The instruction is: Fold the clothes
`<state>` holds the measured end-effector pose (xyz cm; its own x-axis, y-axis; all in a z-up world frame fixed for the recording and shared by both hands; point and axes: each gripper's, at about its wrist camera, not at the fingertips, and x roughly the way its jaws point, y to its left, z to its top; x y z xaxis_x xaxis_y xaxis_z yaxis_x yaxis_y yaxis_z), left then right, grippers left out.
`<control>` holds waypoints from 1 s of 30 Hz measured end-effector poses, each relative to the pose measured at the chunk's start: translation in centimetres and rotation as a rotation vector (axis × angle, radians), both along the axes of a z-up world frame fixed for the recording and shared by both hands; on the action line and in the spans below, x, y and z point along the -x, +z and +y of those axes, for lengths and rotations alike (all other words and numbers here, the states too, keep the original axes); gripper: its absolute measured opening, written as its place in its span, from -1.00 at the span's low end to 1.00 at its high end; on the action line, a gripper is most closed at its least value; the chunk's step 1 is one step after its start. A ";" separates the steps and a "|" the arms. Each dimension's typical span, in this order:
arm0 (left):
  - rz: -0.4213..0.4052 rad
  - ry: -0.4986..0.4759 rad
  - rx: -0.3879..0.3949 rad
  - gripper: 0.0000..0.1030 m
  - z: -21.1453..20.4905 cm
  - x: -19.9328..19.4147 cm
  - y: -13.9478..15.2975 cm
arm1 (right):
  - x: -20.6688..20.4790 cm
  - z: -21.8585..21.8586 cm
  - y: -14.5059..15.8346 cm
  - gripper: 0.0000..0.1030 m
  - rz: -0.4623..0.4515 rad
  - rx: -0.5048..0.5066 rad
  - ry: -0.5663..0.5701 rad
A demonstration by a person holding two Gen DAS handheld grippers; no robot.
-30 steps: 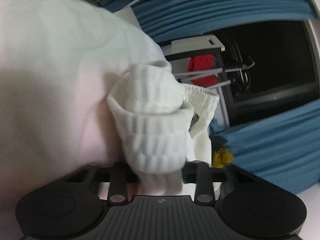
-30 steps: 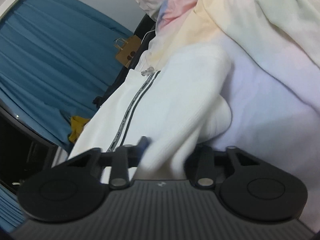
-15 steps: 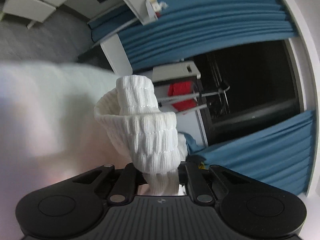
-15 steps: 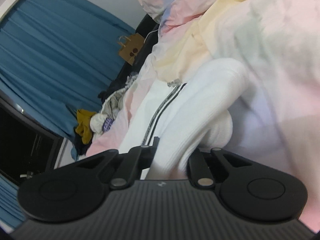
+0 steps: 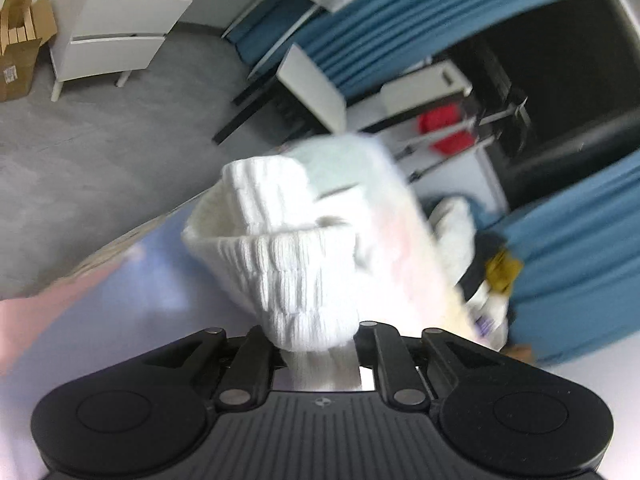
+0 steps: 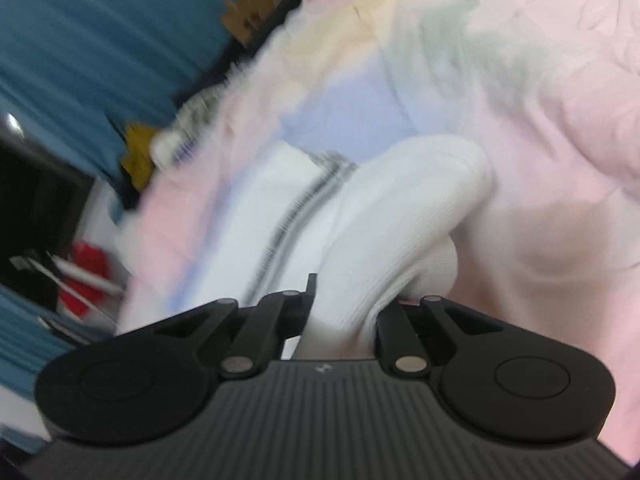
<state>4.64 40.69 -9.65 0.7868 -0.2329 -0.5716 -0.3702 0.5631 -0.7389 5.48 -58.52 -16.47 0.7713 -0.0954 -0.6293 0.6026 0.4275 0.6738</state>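
1. Bedsheet (image 6: 560, 100): pastel pink, yellow and blue, rumpled, under the garment.
2. Garment (image 6: 400, 220): white ribbed knit with a dark striped band, bunched on the bedsheet.
3. Left gripper (image 5: 320, 360): its jaws, having just opened slightly, pinch a ribbed fold of the garment.
4. Right gripper (image 6: 340, 320): clamped on another fold.

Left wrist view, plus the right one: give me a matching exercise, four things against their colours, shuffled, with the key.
Things:
1. curtain
2. box
3. garment held in the left tongs
4. sheet behind the right tongs

Colours:
A. white ribbed knit
B. pastel pink, yellow and lilac
C. blue
D. brown cardboard

Pairs: 1-C, 2-D, 3-A, 4-B
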 end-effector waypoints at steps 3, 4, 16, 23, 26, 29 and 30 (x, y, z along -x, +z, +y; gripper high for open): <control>0.007 -0.036 0.004 -0.43 0.4 1.9 -1.0 | 1.4 -0.7 -1.4 -0.80 -0.033 -0.044 -0.012; 0.017 -0.052 -0.007 -0.42 0.4 2.4 -1.1 | 1.3 -0.7 -1.3 -0.80 -0.031 -0.020 0.003; 0.054 -0.185 -0.286 0.53 -4.7 7.2 2.1 | 1.9 -0.9 -1.4 -0.81 -0.037 -0.015 0.032; -0.009 -0.127 -0.407 0.55 -7.1 9.8 6.9 | 1.8 -0.9 -1.3 -0.80 -0.038 -0.011 0.037; -0.067 -0.177 -0.475 0.55 -11.4 8.5 8.9 | 1.8 -0.9 -1.1 -0.81 -0.045 -0.011 0.029; -0.110 -0.245 -0.528 0.55 -17.0 6.1 9.8 | 1.9 -1.0 -1.0 -0.81 -0.053 -0.016 0.018; -0.126 -0.270 -0.536 0.55 -18.9 5.4 9.8 | 2.0 -1.0 -1.0 -0.81 -0.058 -0.019 0.014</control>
<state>-0.76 21.75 0.13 0.8092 -0.1388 -0.5710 -0.0912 0.9302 -0.3554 3.49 -59.54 -17.45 0.8074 -0.0728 -0.5854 0.5567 0.4222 0.7154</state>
